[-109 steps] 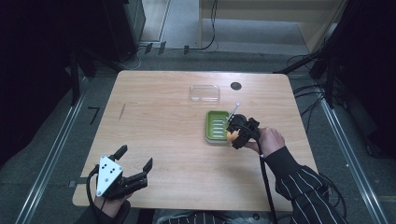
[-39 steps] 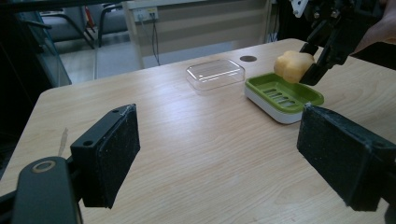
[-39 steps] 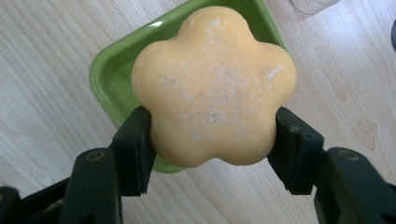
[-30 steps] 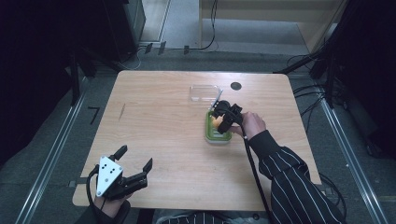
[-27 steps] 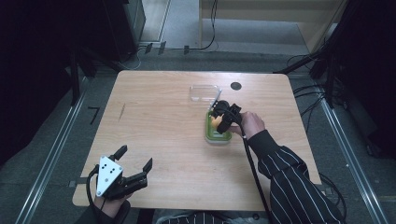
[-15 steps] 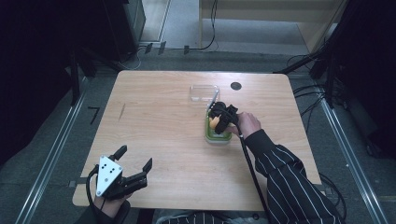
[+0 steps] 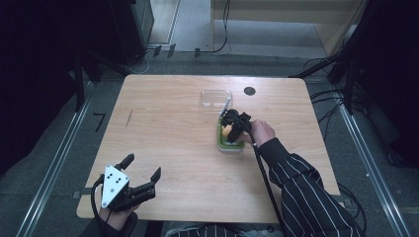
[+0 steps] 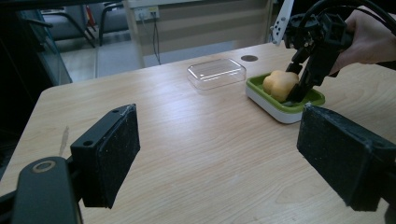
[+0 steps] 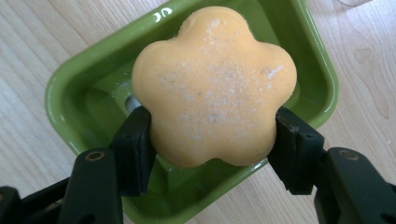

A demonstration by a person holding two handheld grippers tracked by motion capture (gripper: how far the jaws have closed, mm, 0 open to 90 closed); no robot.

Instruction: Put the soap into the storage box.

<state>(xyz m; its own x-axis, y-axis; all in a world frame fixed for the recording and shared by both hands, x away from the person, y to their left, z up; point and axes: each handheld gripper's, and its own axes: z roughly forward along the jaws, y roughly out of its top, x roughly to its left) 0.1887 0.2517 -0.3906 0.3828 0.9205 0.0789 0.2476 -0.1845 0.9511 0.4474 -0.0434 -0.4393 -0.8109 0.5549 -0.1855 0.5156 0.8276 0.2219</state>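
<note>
From the high view, the right hand-held gripper (image 7: pixel 231 129) sits over the green soap dish (image 7: pixel 222 143), right of the middle of the wooden surface (image 7: pixel 168 128), with the orange flower-shaped soap (image 7: pixel 227 132) clamped between its jaws. A clear plastic lid (image 7: pixel 215 98) lies just beyond the dish, toward the far edge, and a small dark hole (image 7: pixel 249 91) shows beside it. Down at the near left corner, the left hand-held gripper (image 7: pixel 143 174) rests well apart from the dish, jaws spread wide and empty.

On to the left gripper view: its two black pads (image 8: pixel 112 151) stand far apart with only bare wood between them. Farther off, the right hand-held gripper (image 8: pixel 299 84) points down into the green soap dish (image 8: pixel 280 109), pinching the soap (image 8: pixel 279 85), and the clear plastic lid (image 8: pixel 216 73) lies left of the dish.

Now the right gripper view: the soap (image 9: pixel 215 84) is gripped on both sides, jaws pressing its lower petals, directly above the hollow of the green soap dish (image 9: pixel 70 93). Whether the soap touches the dish floor cannot be told.
</note>
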